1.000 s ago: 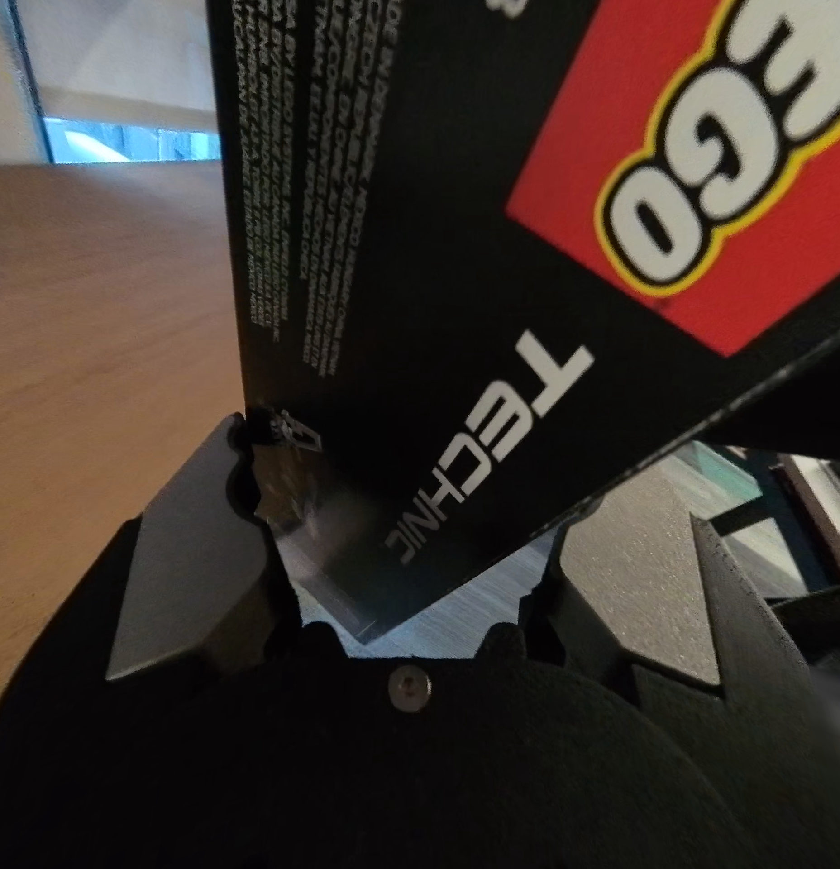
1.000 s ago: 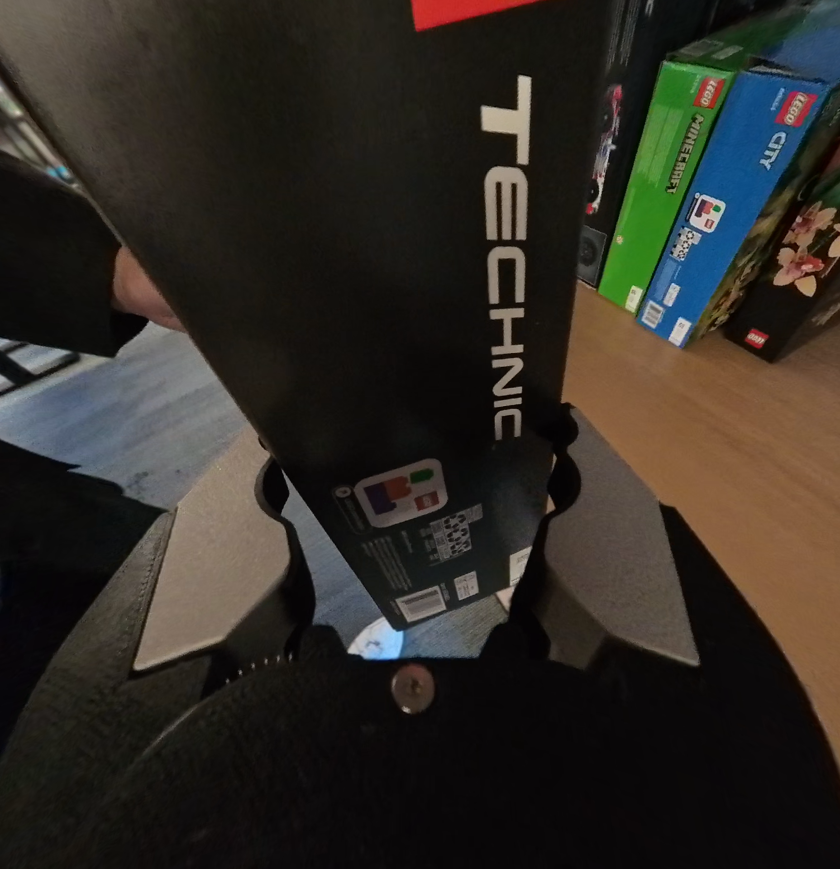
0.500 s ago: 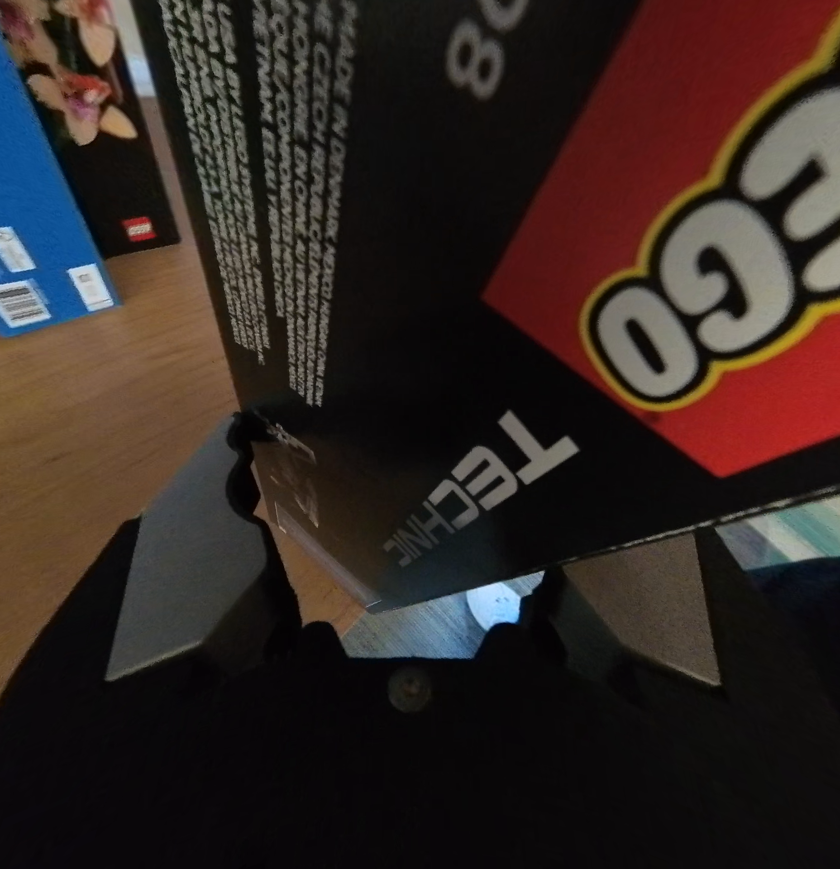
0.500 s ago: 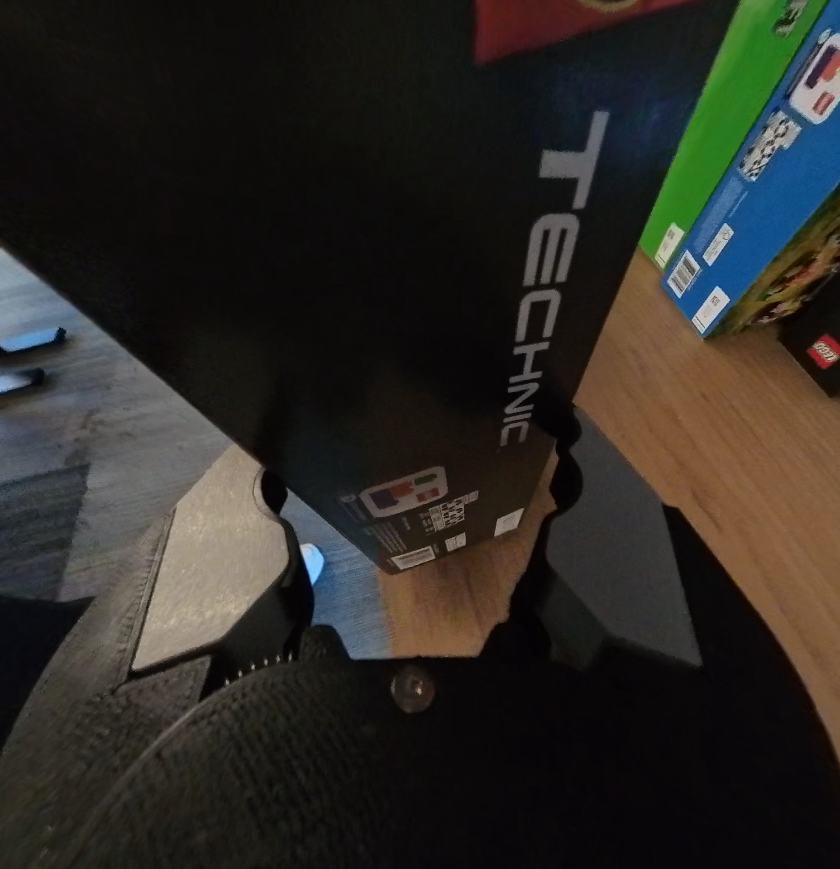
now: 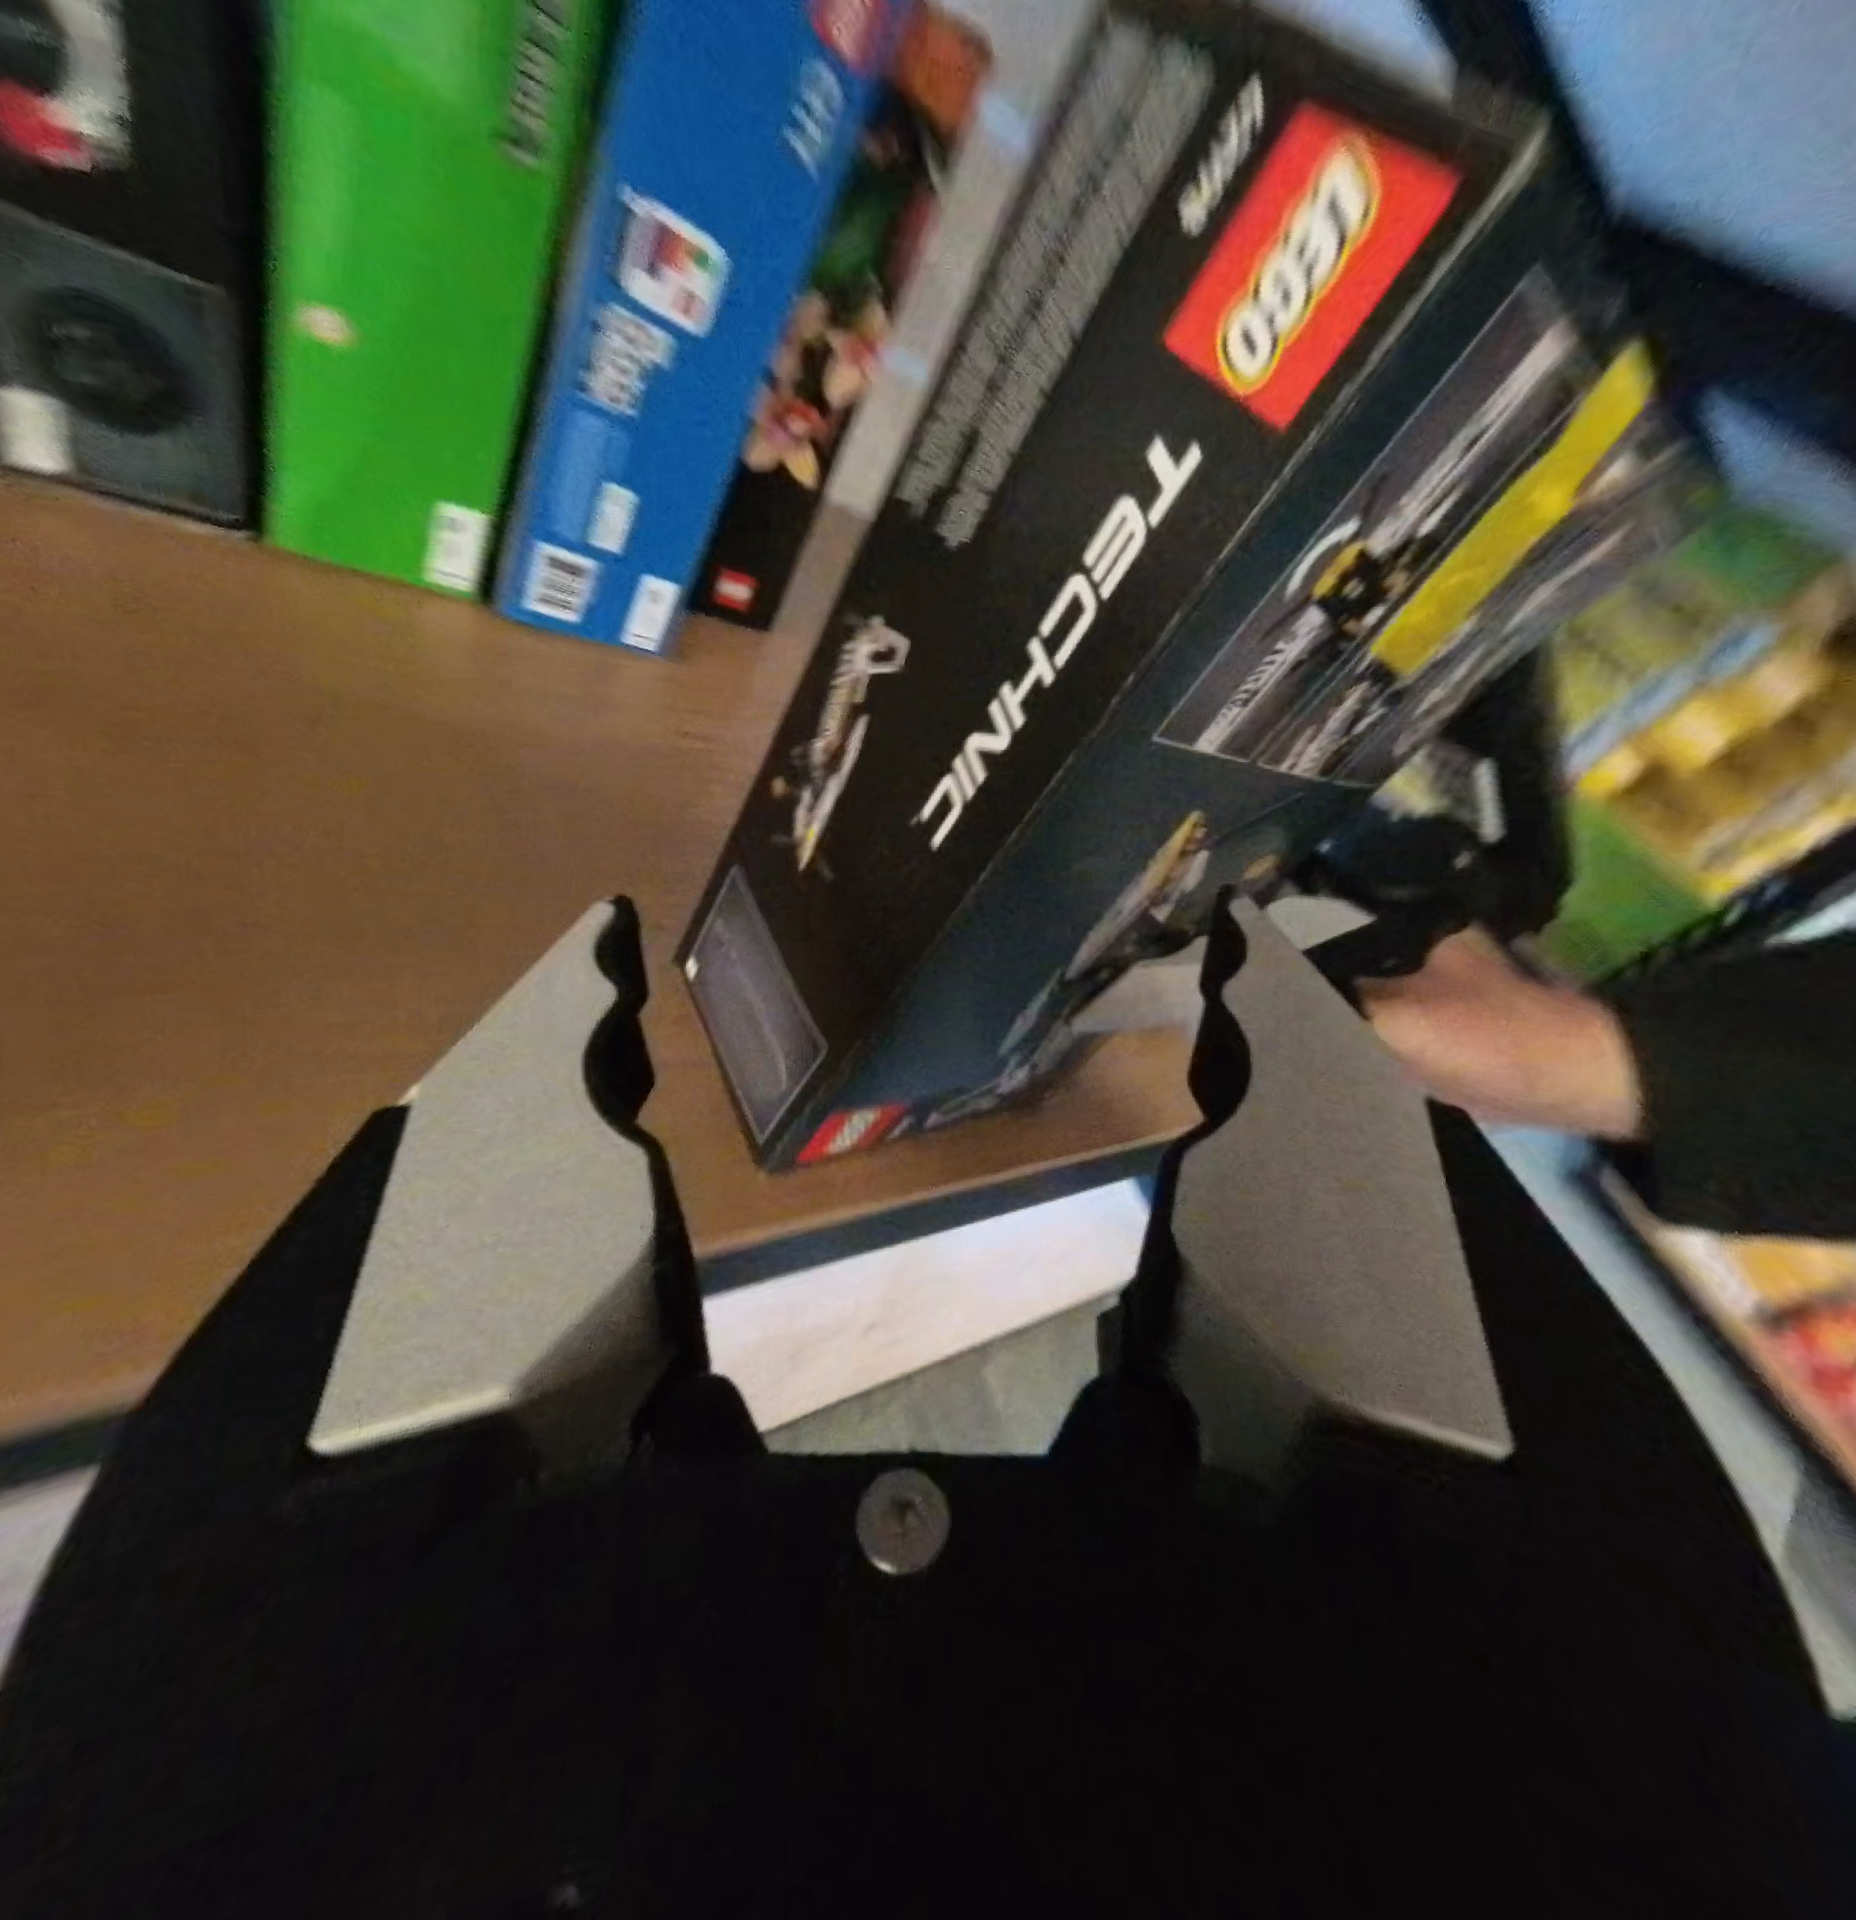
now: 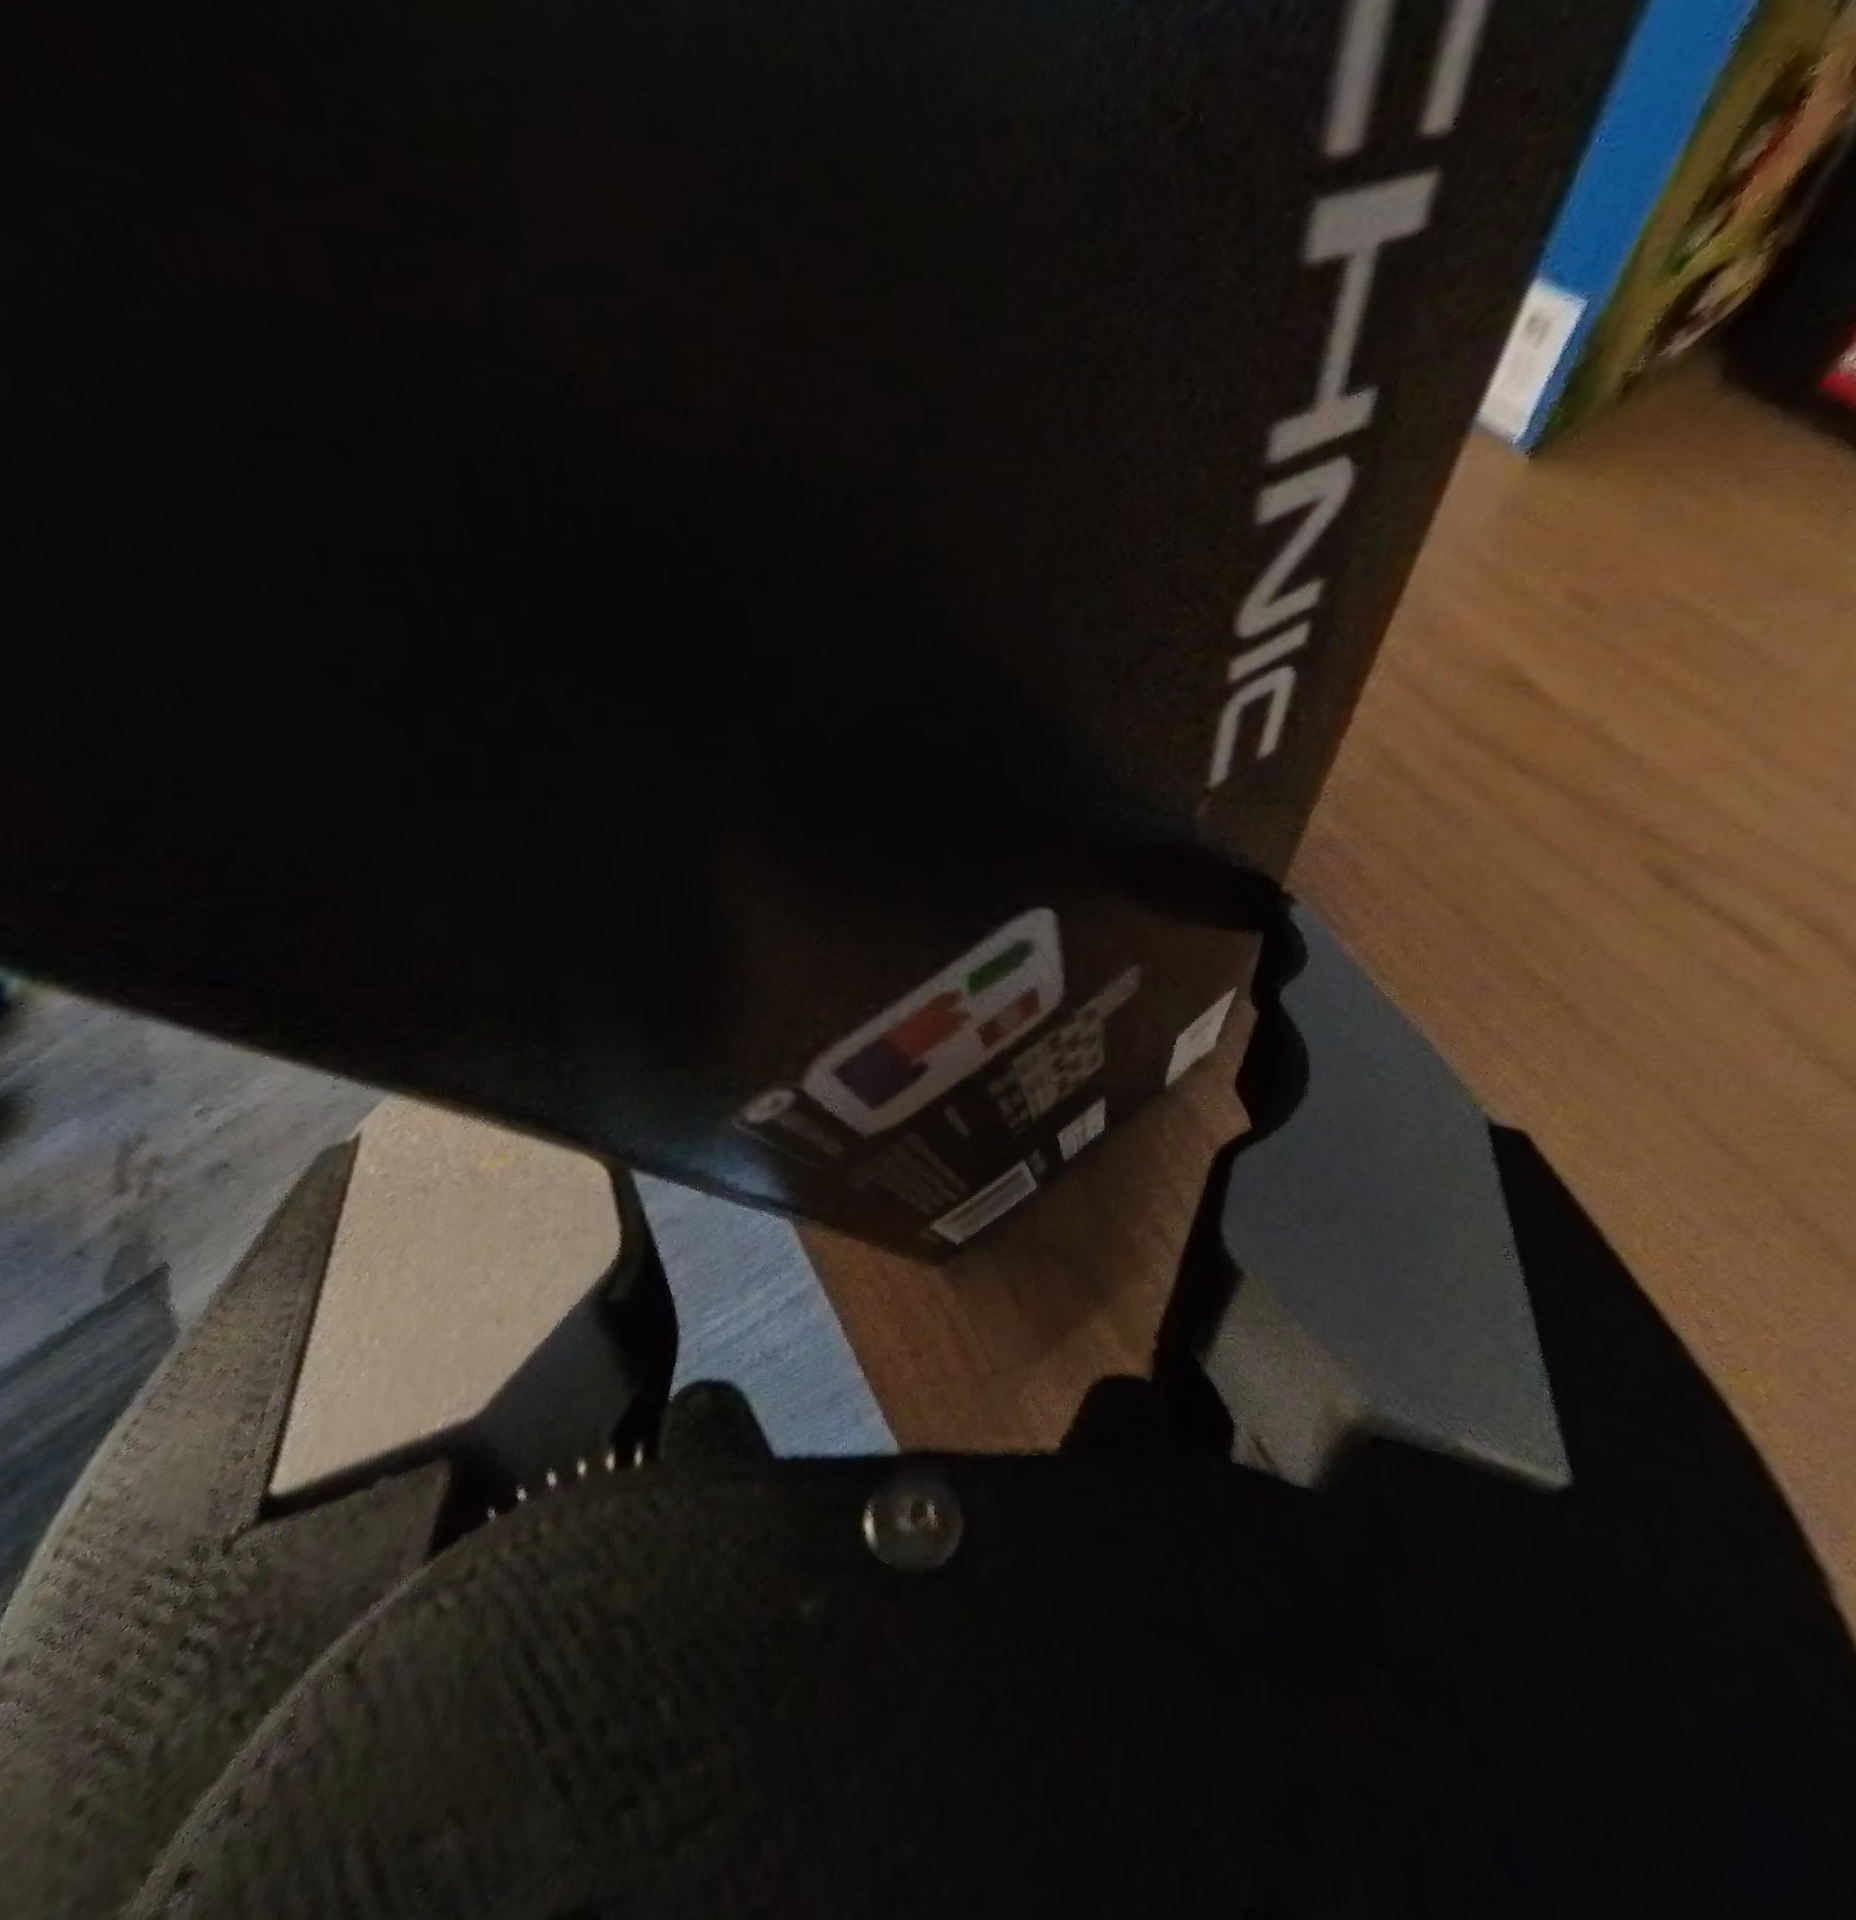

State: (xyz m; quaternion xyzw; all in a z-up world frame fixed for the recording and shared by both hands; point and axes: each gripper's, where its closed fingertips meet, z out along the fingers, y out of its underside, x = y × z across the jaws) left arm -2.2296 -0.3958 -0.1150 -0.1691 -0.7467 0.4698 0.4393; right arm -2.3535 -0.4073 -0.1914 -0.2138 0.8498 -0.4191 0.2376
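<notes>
The left claw (image 5: 919, 935) is spread wide with nothing between its fingers, just short of a black toy-set box (image 5: 1059, 644) that stands tilted on the brown counter (image 5: 280, 831) at frame centre. The right claw (image 6: 955, 1039) grips that box's lower corner, fingers pressed against it. Green (image 5: 404, 291) and blue (image 5: 633, 343) boxes stand upright at upper left.

1. The brown wooden table (image 5: 280, 852) carried a row of upright toy boxes at its far side: black (image 5: 103, 260), green (image 5: 404, 281), blue (image 5: 633, 353), and a flower-printed one (image 5: 830, 343).
2. A large black box (image 5: 1017, 675) stood tilted near the table's edge, its lower corner on the wood.
</notes>
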